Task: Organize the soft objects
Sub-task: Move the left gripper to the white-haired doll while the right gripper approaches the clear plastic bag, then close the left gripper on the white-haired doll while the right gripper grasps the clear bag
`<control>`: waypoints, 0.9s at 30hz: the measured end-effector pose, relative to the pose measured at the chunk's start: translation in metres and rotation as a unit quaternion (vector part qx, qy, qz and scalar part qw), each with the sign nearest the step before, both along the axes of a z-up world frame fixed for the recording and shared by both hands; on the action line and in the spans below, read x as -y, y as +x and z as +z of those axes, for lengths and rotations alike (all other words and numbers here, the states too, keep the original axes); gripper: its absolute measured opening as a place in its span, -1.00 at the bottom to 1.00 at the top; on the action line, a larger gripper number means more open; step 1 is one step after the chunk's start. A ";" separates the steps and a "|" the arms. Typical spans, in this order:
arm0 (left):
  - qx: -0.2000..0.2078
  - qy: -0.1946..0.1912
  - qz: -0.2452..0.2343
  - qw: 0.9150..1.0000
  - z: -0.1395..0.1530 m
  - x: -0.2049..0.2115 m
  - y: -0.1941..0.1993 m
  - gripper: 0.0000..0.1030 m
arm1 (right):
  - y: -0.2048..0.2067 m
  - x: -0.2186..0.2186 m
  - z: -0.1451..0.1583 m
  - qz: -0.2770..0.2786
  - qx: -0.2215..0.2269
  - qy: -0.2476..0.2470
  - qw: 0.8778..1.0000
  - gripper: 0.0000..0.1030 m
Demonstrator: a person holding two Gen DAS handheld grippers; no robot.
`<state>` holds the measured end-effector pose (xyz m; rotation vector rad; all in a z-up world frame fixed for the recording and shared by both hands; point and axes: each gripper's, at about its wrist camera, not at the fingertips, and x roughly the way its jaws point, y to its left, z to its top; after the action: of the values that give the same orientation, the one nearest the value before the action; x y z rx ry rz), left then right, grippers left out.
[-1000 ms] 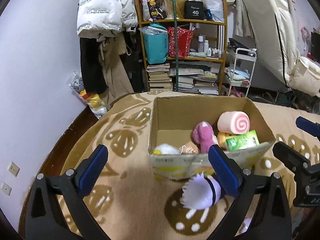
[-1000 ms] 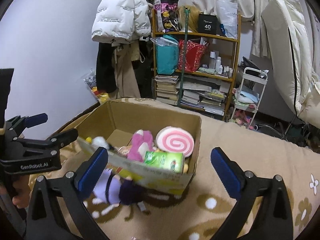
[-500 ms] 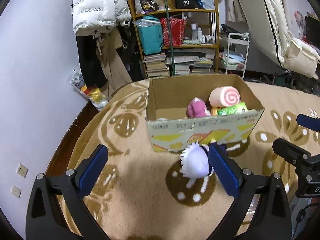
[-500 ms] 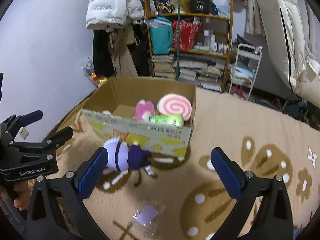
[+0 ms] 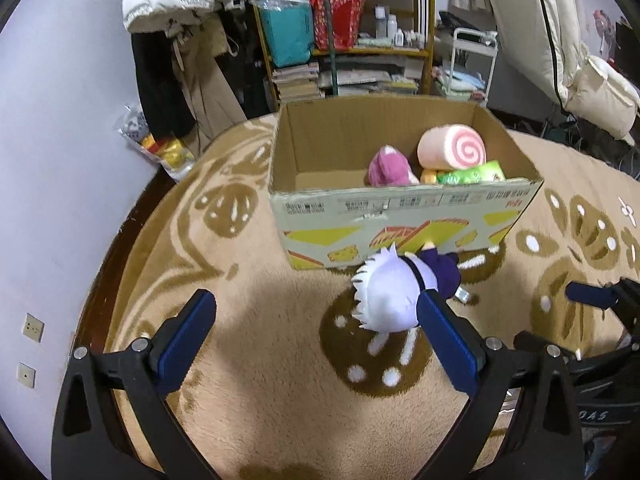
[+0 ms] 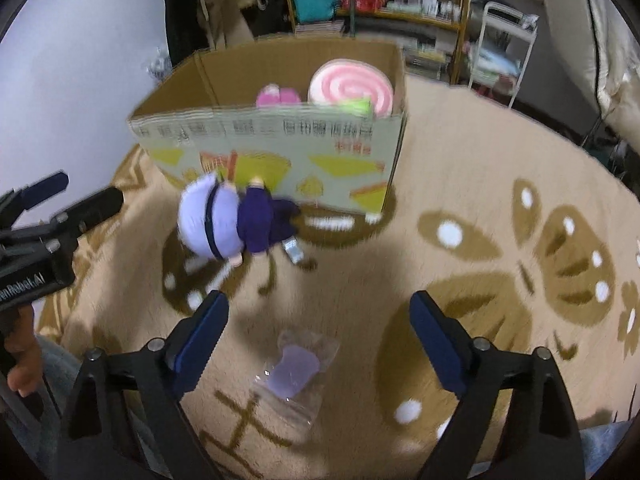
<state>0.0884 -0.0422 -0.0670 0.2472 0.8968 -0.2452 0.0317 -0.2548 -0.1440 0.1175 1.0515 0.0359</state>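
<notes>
Right wrist view has the right gripper (image 6: 316, 336) with jaws spread wide and empty, a bagged purple item (image 6: 294, 368) on the rug right between them. I'd drop straight down and pinch its middle. Left gripper (image 5: 316, 336) is spread too, doll (image 5: 400, 292) just ahead beside the box (image 5: 400, 216); "GenRobot.AI" is partly readable.
</notes>
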 end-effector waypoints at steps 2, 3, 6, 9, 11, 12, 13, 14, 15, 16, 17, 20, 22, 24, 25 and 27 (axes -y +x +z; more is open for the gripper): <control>-0.011 0.011 0.000 1.000 -0.007 0.003 0.005 0.93 | 0.002 -0.001 -0.012 0.003 -0.024 0.008 1.000 0.77; -0.018 0.016 -0.001 1.000 -0.012 0.005 0.008 0.93 | 0.003 -0.002 -0.019 0.007 -0.036 0.015 0.999 0.77; -0.039 0.022 -0.008 0.999 -0.023 0.008 0.013 0.93 | 0.003 -0.006 -0.035 0.017 -0.067 0.028 0.997 0.77; -0.054 0.027 -0.014 0.998 -0.032 0.012 0.017 0.93 | 0.004 -0.004 -0.051 0.015 -0.097 0.046 0.994 0.77; -0.061 0.029 -0.018 0.998 -0.036 0.014 0.019 0.93 | 0.006 -0.002 -0.059 0.010 -0.115 0.052 0.992 0.75; -0.065 0.028 -0.021 0.997 -0.038 0.015 0.020 0.93 | 0.006 0.000 -0.063 0.007 -0.122 0.053 0.991 0.71; -0.070 0.027 -0.023 0.997 -0.041 0.016 0.021 0.93 | 0.006 0.001 -0.067 0.005 -0.129 0.055 0.990 0.55; -0.075 0.026 -0.025 0.997 -0.043 0.017 0.022 0.93 | 0.006 0.001 -0.069 0.003 -0.135 0.049 0.990 0.42; -0.079 0.025 -0.027 0.996 -0.046 0.018 0.024 0.93 | 0.006 0.000 -0.071 0.001 -0.138 0.041 0.990 0.38; -0.083 0.025 -0.028 0.996 -0.048 0.019 0.025 0.93 | 0.005 0.000 -0.072 0.000 -0.138 0.036 0.990 0.32; -0.086 0.026 -0.029 0.996 -0.049 0.020 0.026 0.93 | 0.003 -0.001 -0.072 0.001 -0.139 0.033 0.990 0.19; -0.088 0.028 -0.037 0.995 -0.055 0.026 0.025 0.93 | 0.001 -0.007 -0.070 0.006 -0.134 0.023 0.991 -0.22; -0.087 0.025 -0.044 0.995 -0.057 0.030 0.025 0.93 | -0.001 -0.008 -0.069 0.007 -0.133 0.023 0.991 -0.23; -0.084 0.017 -0.050 0.995 -0.057 0.032 0.027 0.93 | -0.002 -0.007 -0.068 0.005 -0.129 0.029 0.991 -0.26; -0.080 0.011 -0.053 0.995 -0.057 0.034 0.028 0.93 | -0.003 -0.006 -0.067 0.004 -0.127 0.032 0.991 -0.26; -0.076 -0.002 -0.060 0.995 -0.056 0.036 0.030 0.93 | 0.000 -0.002 -0.064 0.000 -0.122 0.039 0.992 -0.27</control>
<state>0.1181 -0.0779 -0.1234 0.2816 1.0335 -0.3824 0.0318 -0.2528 -0.2082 0.1977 1.2952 0.0634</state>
